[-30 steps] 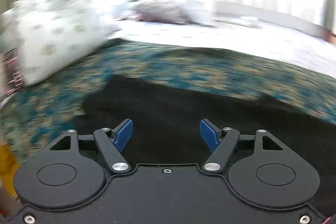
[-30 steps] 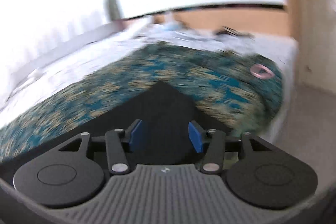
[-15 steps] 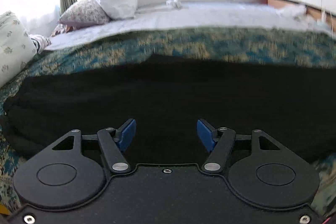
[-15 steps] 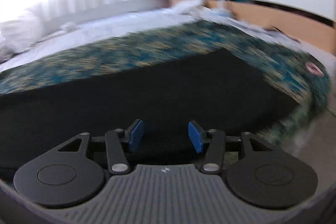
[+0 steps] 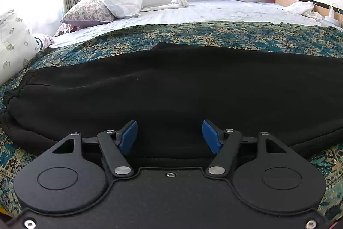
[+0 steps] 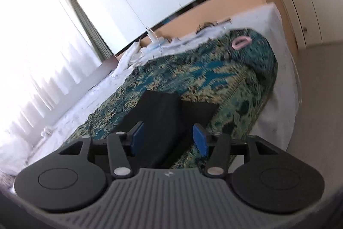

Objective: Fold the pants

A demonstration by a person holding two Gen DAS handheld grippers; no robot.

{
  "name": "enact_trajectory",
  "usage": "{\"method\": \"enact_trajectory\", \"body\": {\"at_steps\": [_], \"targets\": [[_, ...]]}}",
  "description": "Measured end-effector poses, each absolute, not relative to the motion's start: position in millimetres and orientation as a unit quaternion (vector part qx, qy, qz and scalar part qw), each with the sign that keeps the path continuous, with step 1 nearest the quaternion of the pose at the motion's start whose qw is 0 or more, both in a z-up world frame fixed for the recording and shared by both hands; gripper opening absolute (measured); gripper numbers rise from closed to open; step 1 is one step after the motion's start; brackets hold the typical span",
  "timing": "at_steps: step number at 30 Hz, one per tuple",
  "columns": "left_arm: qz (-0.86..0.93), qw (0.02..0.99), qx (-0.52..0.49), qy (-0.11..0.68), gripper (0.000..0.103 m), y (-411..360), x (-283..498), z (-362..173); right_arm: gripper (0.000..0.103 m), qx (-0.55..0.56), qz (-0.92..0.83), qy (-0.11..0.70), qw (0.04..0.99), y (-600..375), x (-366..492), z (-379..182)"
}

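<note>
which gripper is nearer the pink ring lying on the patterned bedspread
Right. The right gripper sits over the leg end of the black pants, with the pink ring ahead near the bed's corner. The left gripper faces the pants' middle; no ring shows in its view.

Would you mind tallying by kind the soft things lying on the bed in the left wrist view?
Pillows: 3 (white, floral, pale sprigged)
Black pants: 1
Patterned teal bedspread: 1
Crumpled white cloths: 2 (middle, right)
Total: 7
</note>
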State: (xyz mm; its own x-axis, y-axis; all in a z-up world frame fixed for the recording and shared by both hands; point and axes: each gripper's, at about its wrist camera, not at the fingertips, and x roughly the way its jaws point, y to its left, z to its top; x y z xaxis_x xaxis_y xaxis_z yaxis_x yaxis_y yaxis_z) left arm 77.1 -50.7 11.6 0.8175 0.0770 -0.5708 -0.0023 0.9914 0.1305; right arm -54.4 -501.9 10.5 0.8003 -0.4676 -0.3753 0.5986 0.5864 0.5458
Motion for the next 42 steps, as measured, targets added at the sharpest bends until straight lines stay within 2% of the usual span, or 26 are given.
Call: {"method": "enact_trajectory", "body": {"at_steps": [9, 19, 22, 23, 24, 33, 42], "targets": [[0.024, 0.952, 0.067, 0.297, 0.067, -52.1, 75.9, 9.9, 0.067, 0.329, -0.253, 0.156, 0.896, -503.4, -20.4, 4.3], [0.022, 0.953, 0.062, 0.297, 0.07, -50.0, 76.8, 9.4, 0.066, 0.362, -0.278, 0.116, 0.882, -517.1, -1.7, -6.1], [0.022, 0.952, 0.061, 0.298, 0.07, -50.0, 77.4, 9.4, 0.057, 0.348, -0.324, 0.096, 0.875, -516.7, -1.5, -3.2], [0.022, 0.952, 0.062, 0.297, 0.07, -50.0, 77.3, 9.4, 0.045, 0.331, -0.349, 0.091, 0.872, -514.8, -1.7, -0.8], [0.022, 0.953, 0.061, 0.297, 0.07, -50.0, 77.3, 9.4, 0.042, 0.31, -0.376, 0.087, 0.869, -512.7, -2.2, 1.7], [0.026, 0.952, 0.062, 0.298, 0.07, -49.7, 78.7, 9.9, 0.041, 0.295, -0.44, 0.061, 0.846, -515.2, -23.3, 2.3], [0.029, 0.952, 0.06, 0.3, 0.071, -50.9, 80.0, 9.4, 0.044, 0.345, -0.294, 0.111, 0.885, -502.1, -21.3, -5.6]]}}
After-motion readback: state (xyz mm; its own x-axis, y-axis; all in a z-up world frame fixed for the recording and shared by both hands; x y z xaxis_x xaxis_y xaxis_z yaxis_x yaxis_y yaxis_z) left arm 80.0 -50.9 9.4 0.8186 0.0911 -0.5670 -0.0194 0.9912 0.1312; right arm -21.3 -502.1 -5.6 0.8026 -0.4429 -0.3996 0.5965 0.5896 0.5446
